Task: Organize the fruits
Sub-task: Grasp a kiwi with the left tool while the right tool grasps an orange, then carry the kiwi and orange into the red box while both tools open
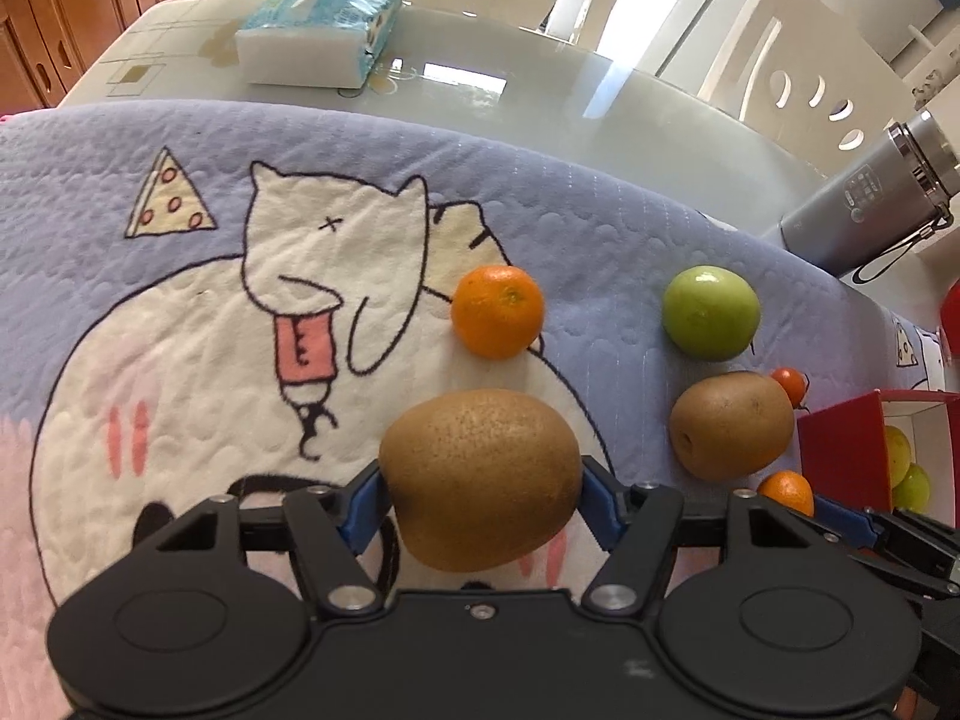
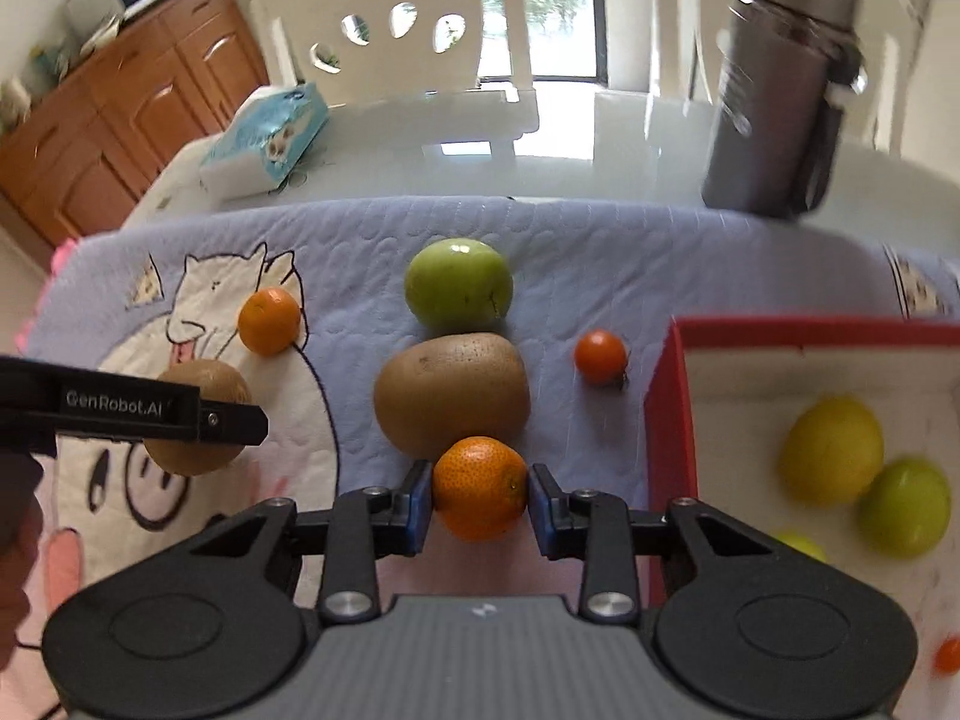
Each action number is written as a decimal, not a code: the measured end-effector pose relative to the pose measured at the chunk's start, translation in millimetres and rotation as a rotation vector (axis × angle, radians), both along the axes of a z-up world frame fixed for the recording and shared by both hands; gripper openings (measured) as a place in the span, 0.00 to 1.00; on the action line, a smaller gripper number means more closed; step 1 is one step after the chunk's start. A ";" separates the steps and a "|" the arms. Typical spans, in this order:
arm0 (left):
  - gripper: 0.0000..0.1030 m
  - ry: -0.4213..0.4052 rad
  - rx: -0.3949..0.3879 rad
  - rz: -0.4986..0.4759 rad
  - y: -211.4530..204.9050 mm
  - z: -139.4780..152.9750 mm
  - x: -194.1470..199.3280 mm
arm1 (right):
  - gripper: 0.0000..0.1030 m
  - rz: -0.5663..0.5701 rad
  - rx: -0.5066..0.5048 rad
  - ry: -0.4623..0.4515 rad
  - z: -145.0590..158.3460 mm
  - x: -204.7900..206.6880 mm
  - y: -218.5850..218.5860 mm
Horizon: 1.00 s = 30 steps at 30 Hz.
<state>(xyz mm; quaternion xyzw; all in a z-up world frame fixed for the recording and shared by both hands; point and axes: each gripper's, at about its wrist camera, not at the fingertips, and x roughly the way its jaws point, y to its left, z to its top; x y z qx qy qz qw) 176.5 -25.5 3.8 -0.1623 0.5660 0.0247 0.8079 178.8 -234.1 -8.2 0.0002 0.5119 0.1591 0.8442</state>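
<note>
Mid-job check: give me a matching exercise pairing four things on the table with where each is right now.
Things:
1. brown fuzzy kiwi near the cartoon cat print
2. small orange mandarin nearest the right wrist camera
3. round green apple
4. yellow round fruit

Places:
A. inside the red-walled box
B. between the left gripper's fingers
C. loose on the lilac quilted cloth
D. between the right gripper's fingers

Pairs: 1-B, 2-D, 3-C, 4-A
</note>
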 end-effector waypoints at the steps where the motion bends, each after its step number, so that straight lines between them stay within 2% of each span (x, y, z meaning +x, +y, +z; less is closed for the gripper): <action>1: 0.76 -0.004 0.000 0.002 0.4 1.9 -1.9 | 0.34 -0.005 0.005 -0.001 1.3 -3.0 -2.1; 8: 0.76 -0.043 0.012 -0.009 -5.1 21.4 -10.4 | 0.34 -0.065 0.090 0.004 15.2 -19.2 -24.1; 15: 0.76 -0.111 -0.009 -0.064 -32.1 48.6 -6.6 | 0.35 -0.170 0.151 -0.070 46.0 -30.5 -70.0; 24: 0.76 -0.180 -0.046 -0.218 -109.8 77.1 21.1 | 0.35 -0.407 0.182 -0.111 55.3 -45.8 -166.3; 30: 0.76 -0.190 -0.055 -0.371 -183.9 85.4 52.8 | 0.35 -0.536 0.187 -0.122 46.7 -56.0 -218.5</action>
